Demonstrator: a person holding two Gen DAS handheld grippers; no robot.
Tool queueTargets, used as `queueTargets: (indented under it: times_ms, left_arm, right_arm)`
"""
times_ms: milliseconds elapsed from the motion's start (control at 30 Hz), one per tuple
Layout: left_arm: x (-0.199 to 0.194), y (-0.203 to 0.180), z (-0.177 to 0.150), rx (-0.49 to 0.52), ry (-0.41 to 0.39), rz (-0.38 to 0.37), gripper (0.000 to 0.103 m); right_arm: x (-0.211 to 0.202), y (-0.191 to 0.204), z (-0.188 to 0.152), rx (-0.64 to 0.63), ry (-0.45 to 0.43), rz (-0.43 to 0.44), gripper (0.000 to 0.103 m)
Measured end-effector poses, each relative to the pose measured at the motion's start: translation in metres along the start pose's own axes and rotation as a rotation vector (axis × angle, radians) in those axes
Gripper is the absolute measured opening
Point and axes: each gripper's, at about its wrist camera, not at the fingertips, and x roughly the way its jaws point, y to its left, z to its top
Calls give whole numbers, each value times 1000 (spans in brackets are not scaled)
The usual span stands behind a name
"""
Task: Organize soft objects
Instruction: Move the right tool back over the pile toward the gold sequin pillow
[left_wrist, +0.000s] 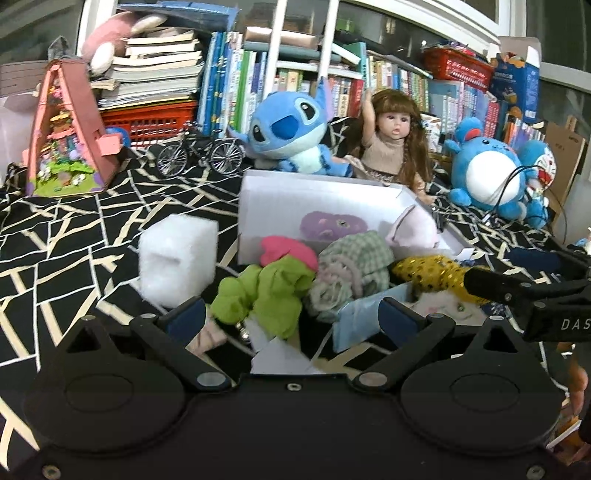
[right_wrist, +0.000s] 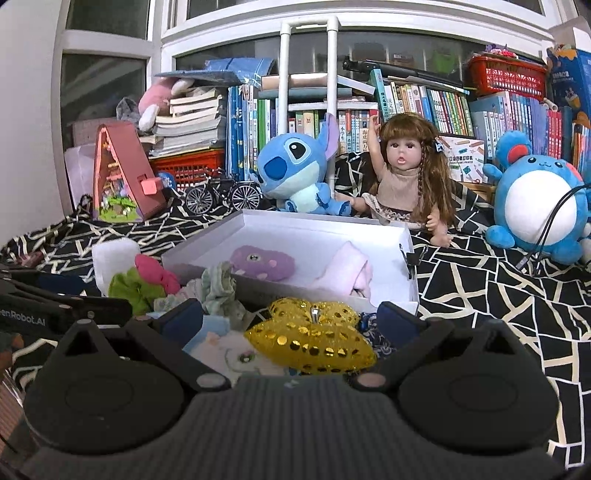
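Observation:
A white box (right_wrist: 332, 230) stands on the patterned cloth, holding a purple plush (right_wrist: 264, 263) and a pink cloth (right_wrist: 349, 271); the box also shows in the left wrist view (left_wrist: 295, 192). In front of it lies a pile: a green and pink toy (left_wrist: 273, 284), a checked green cloth (left_wrist: 354, 266), a gold sequin cushion (right_wrist: 314, 338), a white plush (right_wrist: 236, 352) and a white foam block (left_wrist: 177, 254). My left gripper (left_wrist: 293, 319) is open above the green toy. My right gripper (right_wrist: 290, 325) is open around the gold cushion.
A Stitch plush (right_wrist: 295, 170), a doll (right_wrist: 404, 173) and a round blue plush (right_wrist: 535, 206) sit behind the box. A model bicycle (left_wrist: 199, 151), a pink toy house (left_wrist: 70, 136) and rows of books (right_wrist: 424, 107) stand at the back. Black cables (left_wrist: 509, 192) run right.

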Motion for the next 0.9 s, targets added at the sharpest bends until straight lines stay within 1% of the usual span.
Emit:
queueTargets:
  times_ms: [167, 333, 467, 600, 667, 833, 900]
  left_arm:
    - [-2, 2, -6, 3, -1, 28, 100]
    - [-1, 3, -11, -5, 19, 30, 100]
    - [-2, 1, -15, 10, 24, 32, 100]
    - [-1, -2, -19, 16, 31, 31, 94]
    - [-1, -2, -20, 11, 33, 25, 94]
    - [-2, -1, -23, 11, 34, 34, 93]
    - [-1, 0, -24, 10, 37, 35, 90]
  right_arm:
    - [2, -1, -4, 4, 3, -15, 103]
    - [5, -3, -6, 23, 8, -34, 103]
    - [8, -3, -8, 27, -1, -62, 103]
    - [11, -2, -13, 49, -16, -91, 103]
    - [13, 0, -14, 50, -19, -100, 103]
    - [16, 4, -16, 51, -16, -97, 103]
    - [17, 5, -16, 52, -10, -91, 103]
